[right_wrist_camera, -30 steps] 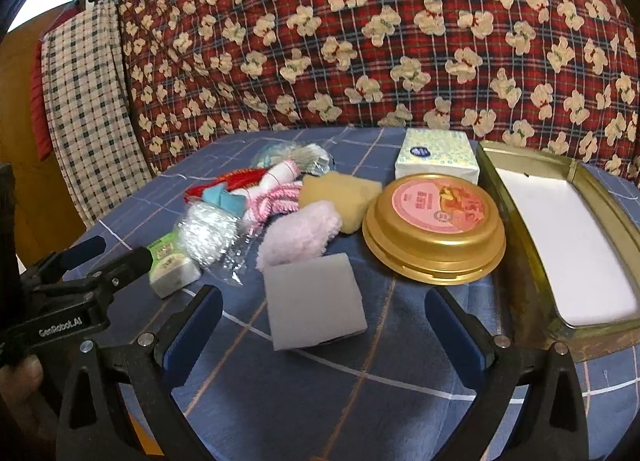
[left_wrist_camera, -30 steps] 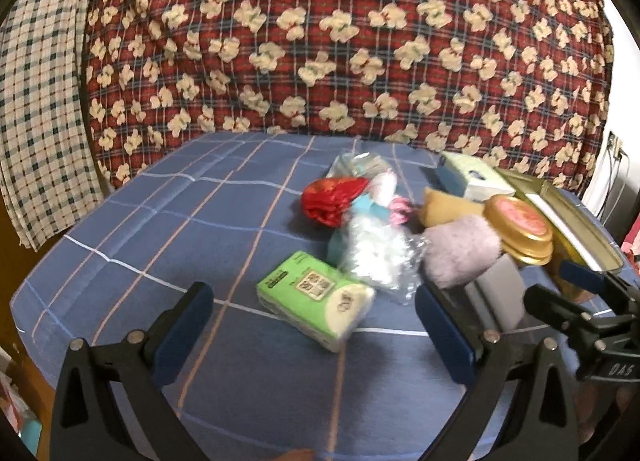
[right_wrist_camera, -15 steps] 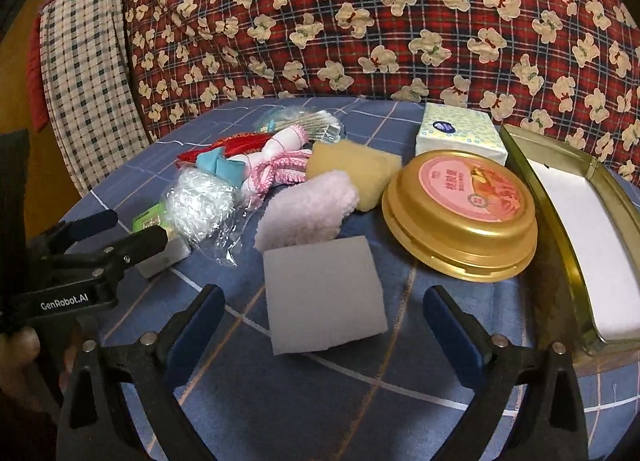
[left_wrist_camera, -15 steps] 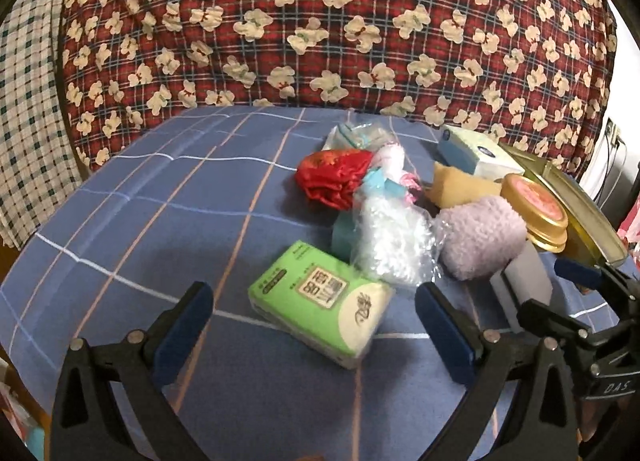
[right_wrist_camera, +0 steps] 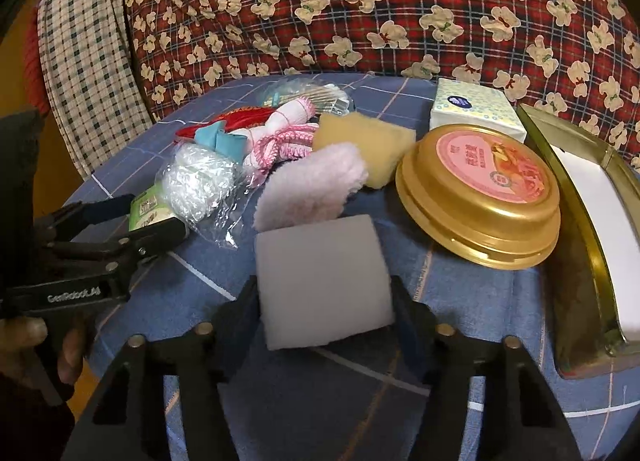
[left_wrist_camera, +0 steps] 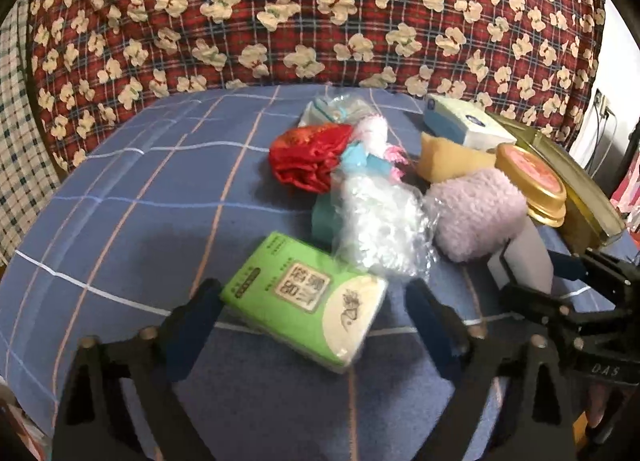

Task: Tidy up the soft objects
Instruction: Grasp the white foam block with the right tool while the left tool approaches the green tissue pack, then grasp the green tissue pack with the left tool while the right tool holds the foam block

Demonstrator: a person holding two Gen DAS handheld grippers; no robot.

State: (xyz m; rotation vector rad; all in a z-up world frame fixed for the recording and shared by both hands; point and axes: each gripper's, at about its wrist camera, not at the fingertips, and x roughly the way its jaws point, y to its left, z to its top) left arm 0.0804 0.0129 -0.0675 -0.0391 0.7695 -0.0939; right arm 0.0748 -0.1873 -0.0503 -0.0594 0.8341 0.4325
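Step in hand: a double pick-up, 2 items at once, both near the open gold tin [right_wrist_camera: 576, 197]. The right gripper [right_wrist_camera: 324, 301] is closing on the grey sponge block [right_wrist_camera: 320, 273], just left of the tin; its pads sit at the block's sides, full contact unclear. The left gripper [left_wrist_camera: 308, 301] is closing around the green tissue pack [left_wrist_camera: 304, 297], well left of the tin, not yet pressed.

Next move: finish both squeezes, then lift, judged toward the tin.

Against 1 second earlier, both grippers stood spread wide and farther back.

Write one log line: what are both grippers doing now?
left gripper: closing around green tissue pack | right gripper: closing around grey sponge
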